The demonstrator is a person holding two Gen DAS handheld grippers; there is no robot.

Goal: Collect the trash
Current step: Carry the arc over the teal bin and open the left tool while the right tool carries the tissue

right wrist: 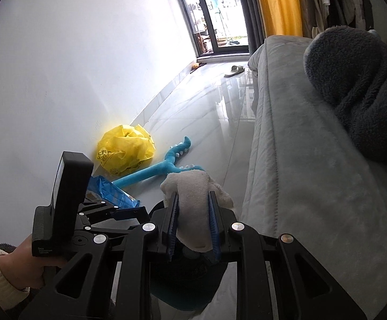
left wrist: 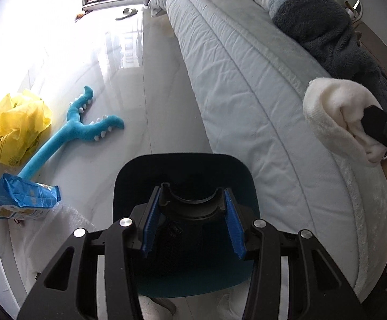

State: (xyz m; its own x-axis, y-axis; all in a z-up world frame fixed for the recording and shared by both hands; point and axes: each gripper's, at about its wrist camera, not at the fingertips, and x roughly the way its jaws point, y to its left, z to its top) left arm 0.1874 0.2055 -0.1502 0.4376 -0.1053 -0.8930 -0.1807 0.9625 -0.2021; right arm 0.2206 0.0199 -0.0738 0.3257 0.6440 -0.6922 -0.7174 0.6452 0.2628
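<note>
My left gripper (left wrist: 192, 200) is shut on the black handle (left wrist: 192, 208) of a teal trash bin (left wrist: 129, 186) and holds the bin over the floor beside the bed. My right gripper (right wrist: 193, 202) is shut on a crumpled white cloth (right wrist: 193, 186), which also shows in the left wrist view (left wrist: 334, 112) above the bed's edge, right of the bin. The bin shows under the right gripper (right wrist: 188, 293). A crumpled yellow plastic bag (left wrist: 17, 128) (right wrist: 125, 152) and a blue packet (left wrist: 20, 200) (right wrist: 113, 189) lie on the floor by the wall.
A blue plush toy (left wrist: 71, 130) (right wrist: 161, 166) lies on the floor between the bag and the bed (left wrist: 246, 80). A dark fleece garment (left wrist: 321, 24) lies on the bed. Bubble wrap (left wrist: 60, 224) lies left of the bin. A slipper (left wrist: 127, 13) lies near the far door.
</note>
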